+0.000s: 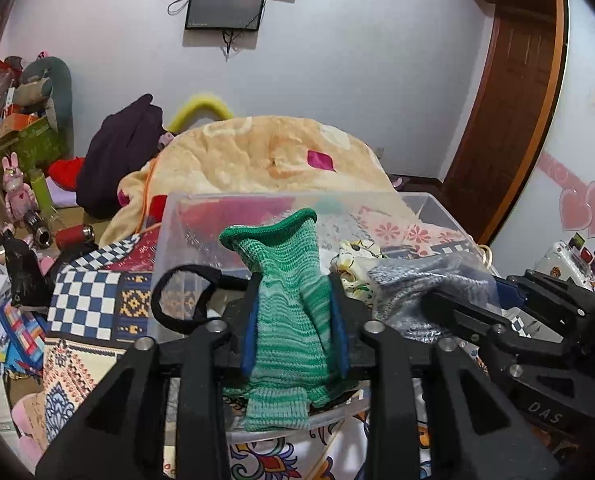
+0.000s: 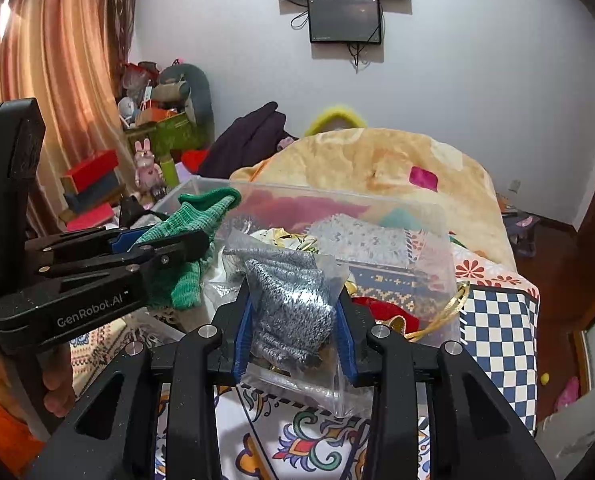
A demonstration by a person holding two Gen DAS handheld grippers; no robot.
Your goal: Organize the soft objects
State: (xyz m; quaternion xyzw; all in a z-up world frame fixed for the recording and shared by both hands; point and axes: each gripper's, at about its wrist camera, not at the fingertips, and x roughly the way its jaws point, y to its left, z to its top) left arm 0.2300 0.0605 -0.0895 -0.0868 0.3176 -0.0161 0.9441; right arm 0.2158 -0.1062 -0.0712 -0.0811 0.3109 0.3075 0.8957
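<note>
The left gripper (image 1: pixel 294 322) clamps a green knit glove (image 1: pixel 287 304) upright between its blue pads, just above the clear bin's (image 1: pixel 437 208) near edge. Beside it, the right gripper (image 2: pixel 293 326) clamps a bagged grey glove (image 2: pixel 291 304) over the same bin, which sits on a patterned bedspread (image 2: pixel 501 320).

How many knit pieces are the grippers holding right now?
2. The green knit piece is clamped in the left gripper; the grey knit piece, inside a clear plastic bag, is in the right gripper. Both are at the clear bin.
</note>
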